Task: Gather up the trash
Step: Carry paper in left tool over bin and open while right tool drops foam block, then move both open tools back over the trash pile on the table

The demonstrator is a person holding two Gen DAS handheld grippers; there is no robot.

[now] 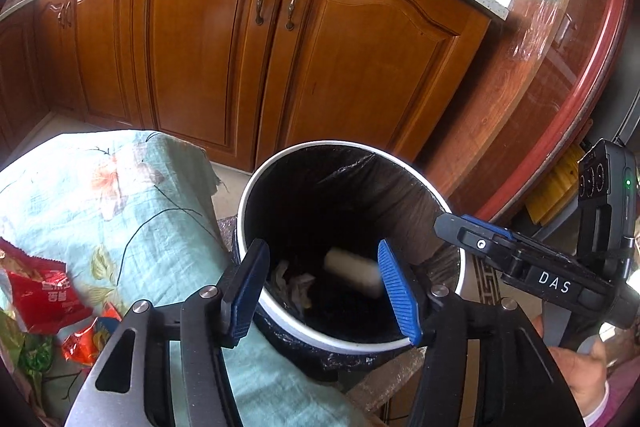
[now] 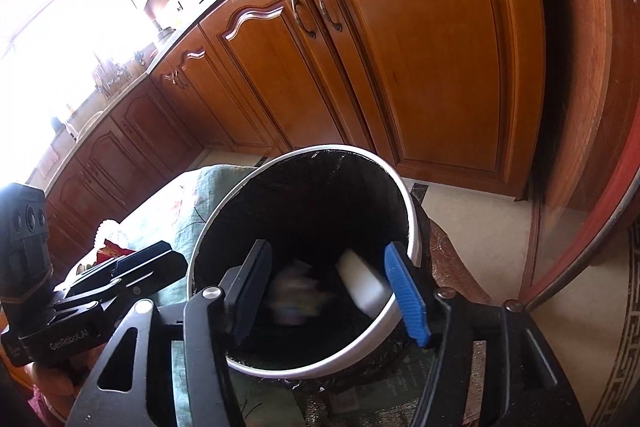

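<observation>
Your left gripper (image 1: 322,287) is over the trash bin (image 1: 256,187), jaws apart w/ nothing between the pads, nothing touched. Your right gripper (image 2: 330,291) is the same: jaws spread, nothing gripped, above the bin mouth. In the bin, a white cylinder (image 1: 352,273) lies at approx 5 o'clock w/ crumpled paper (image 1: 294,285) just beside it. Red snack wrappers (image 1: 44,297) sit on the floral cloth (image 1: 120,195), approx 9 o'clock of the bin.

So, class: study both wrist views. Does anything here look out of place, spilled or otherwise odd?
Yes. Snack wrappers lie loose on the floral cloth beside the bin rather than inside it. In the bin, a white roll and crumpled paper sit where they belong. Nothing looks spilled or damaged.
</observation>
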